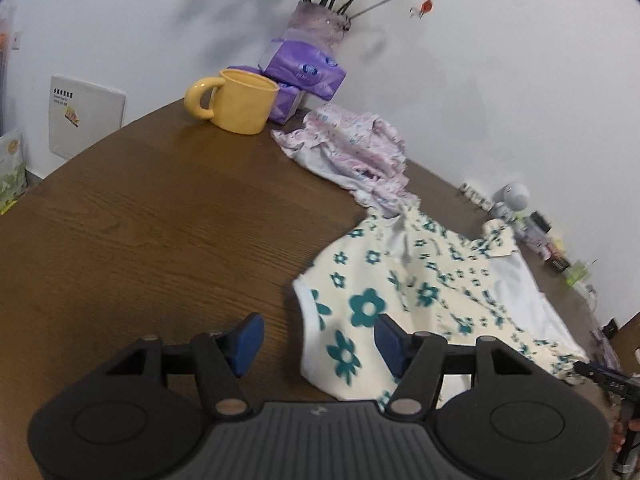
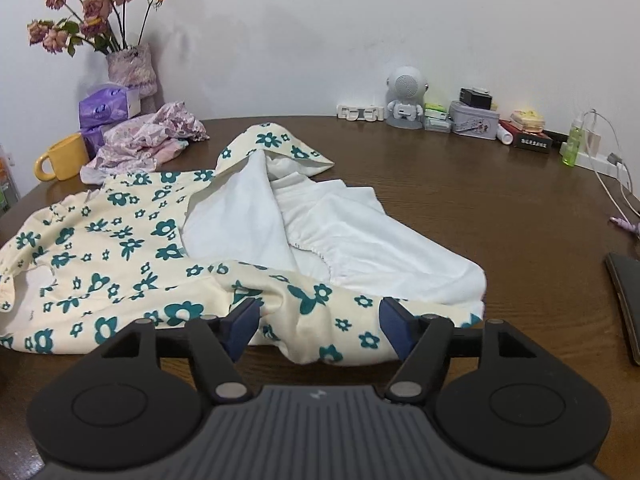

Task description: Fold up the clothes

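A cream garment (image 2: 120, 240) printed with teal flowers is spread loosely on the brown wooden desk (image 2: 500, 216), its white lining (image 2: 360, 232) turned outward and bunched toward the right side. In the right wrist view, the right gripper (image 2: 318, 326) is held low at the garment's near edge; its blue-padded fingers (image 2: 394, 326) are spread wide, with a fold of the cloth lying between them but not pinched. In the left wrist view, the left gripper (image 1: 316, 340) is likewise released, its fingers (image 1: 250, 338) well apart: one pad is seen over bare wood, the other over the corner of the same floral garment (image 1: 400, 292) (whether it touches the cloth cannot be told, as the fabric there is blurred).

A second, pink-patterned garment (image 1: 352, 148) is crumpled behind the floral one, near a yellow mug (image 1: 236, 100) and purple tissue packs (image 1: 308, 72). A vase of dried flowers (image 2: 128, 66) is placed against the white wall. Along the far edge of the desk a small white astronaut figure (image 2: 406, 98), a tin box (image 2: 474, 118) and a green bottle (image 2: 574, 142) are lined up, and a white cable (image 2: 616, 184) is trailed across the wood at the right.
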